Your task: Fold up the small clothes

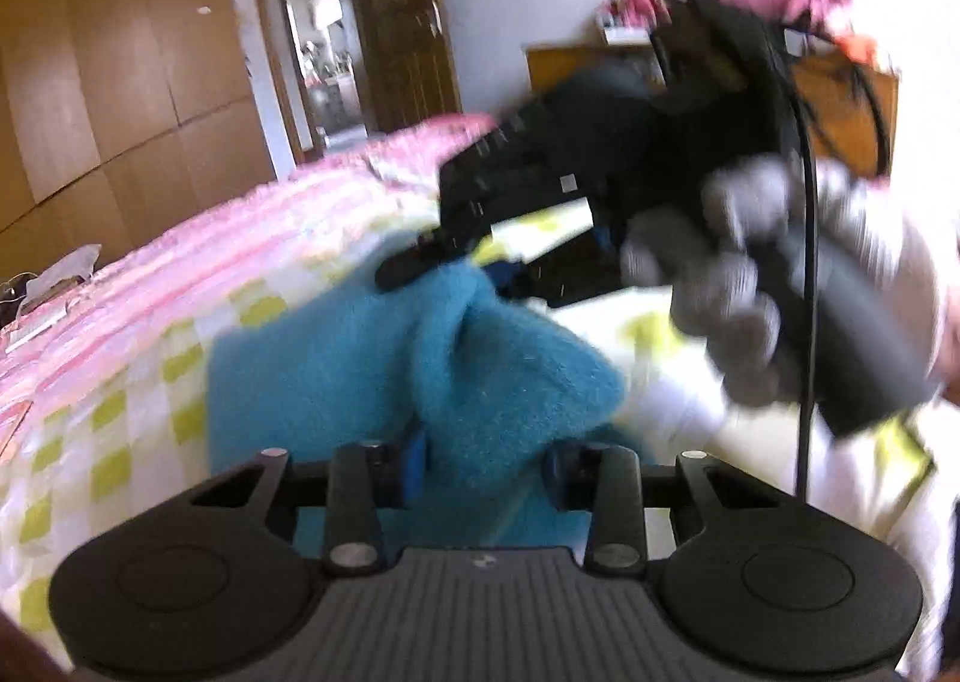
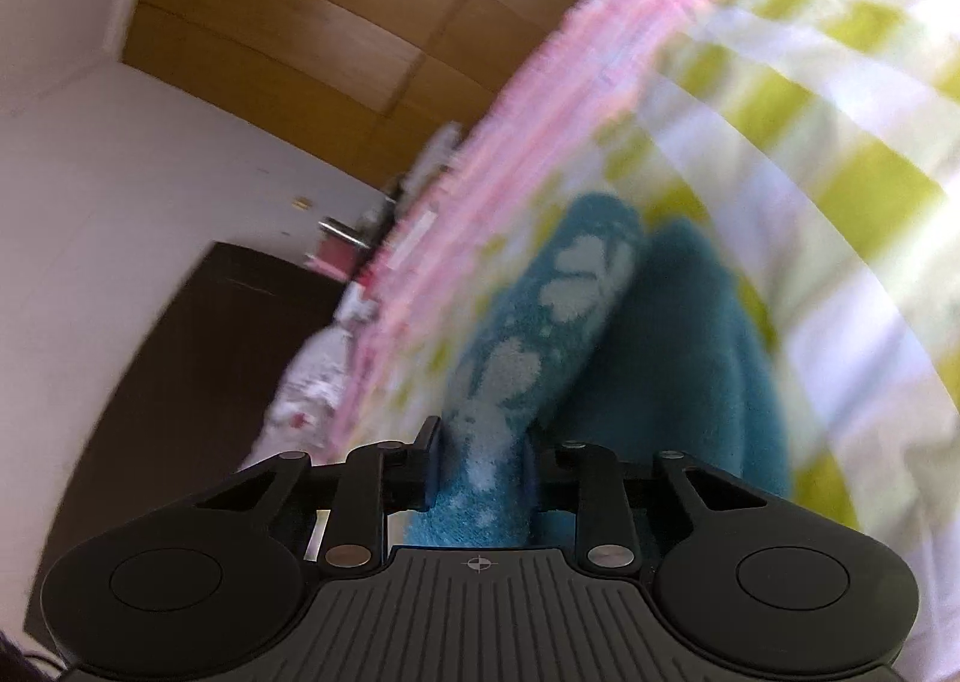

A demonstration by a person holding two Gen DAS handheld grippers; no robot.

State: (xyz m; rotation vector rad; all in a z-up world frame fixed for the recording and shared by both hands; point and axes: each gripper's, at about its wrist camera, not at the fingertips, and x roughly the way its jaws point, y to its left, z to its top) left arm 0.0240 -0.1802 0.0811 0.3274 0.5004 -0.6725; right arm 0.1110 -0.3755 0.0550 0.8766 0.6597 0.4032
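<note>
Left gripper [image 1: 487, 457]: fingers pinching teal sock [image 1: 360, 370], lower centre.
Right gripper [image 2: 480, 463]: fingers clamped on patterned sock [image 2: 540, 322].
Left view only: gloved hand [image 1: 780, 274], blurred, probably gripping handle.
Bed [image 2: 810, 112]: checked cover.

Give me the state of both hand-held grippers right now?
Left hand-held gripper: closed on the teal sock.
Right hand-held gripper: closed on the teal sock, at its white-patterned part.
</note>
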